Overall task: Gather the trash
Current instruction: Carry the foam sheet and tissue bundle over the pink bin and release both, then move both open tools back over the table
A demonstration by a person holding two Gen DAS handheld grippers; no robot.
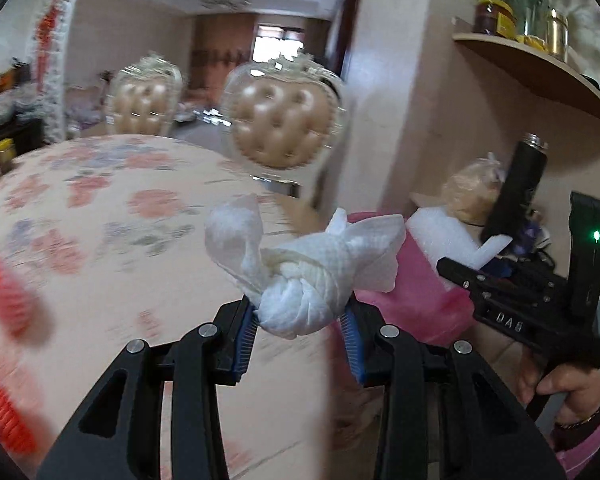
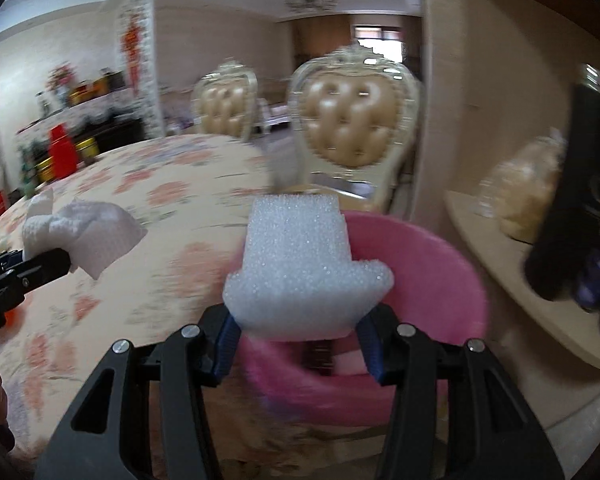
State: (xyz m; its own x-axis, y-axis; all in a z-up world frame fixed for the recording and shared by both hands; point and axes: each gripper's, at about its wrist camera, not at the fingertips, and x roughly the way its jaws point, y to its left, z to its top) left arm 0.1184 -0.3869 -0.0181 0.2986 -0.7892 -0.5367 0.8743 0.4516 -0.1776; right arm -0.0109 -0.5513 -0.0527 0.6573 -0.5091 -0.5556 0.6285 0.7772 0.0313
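Floral cloth covers the bench (image 1: 99, 208), with a pink bin (image 2: 440, 280) at its edge. Left gripper (image 1: 300, 316) has its jaws clamped on a knotted tissue (image 1: 300, 276); right gripper (image 2: 295, 332) grips a foam block (image 2: 300, 264) above the bin. Judged step: carrying both to the bin; next, position over it and release

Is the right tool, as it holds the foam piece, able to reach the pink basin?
Probably yes. The right tool, shut on the foam piece, points at the pink basin, with nothing between them.
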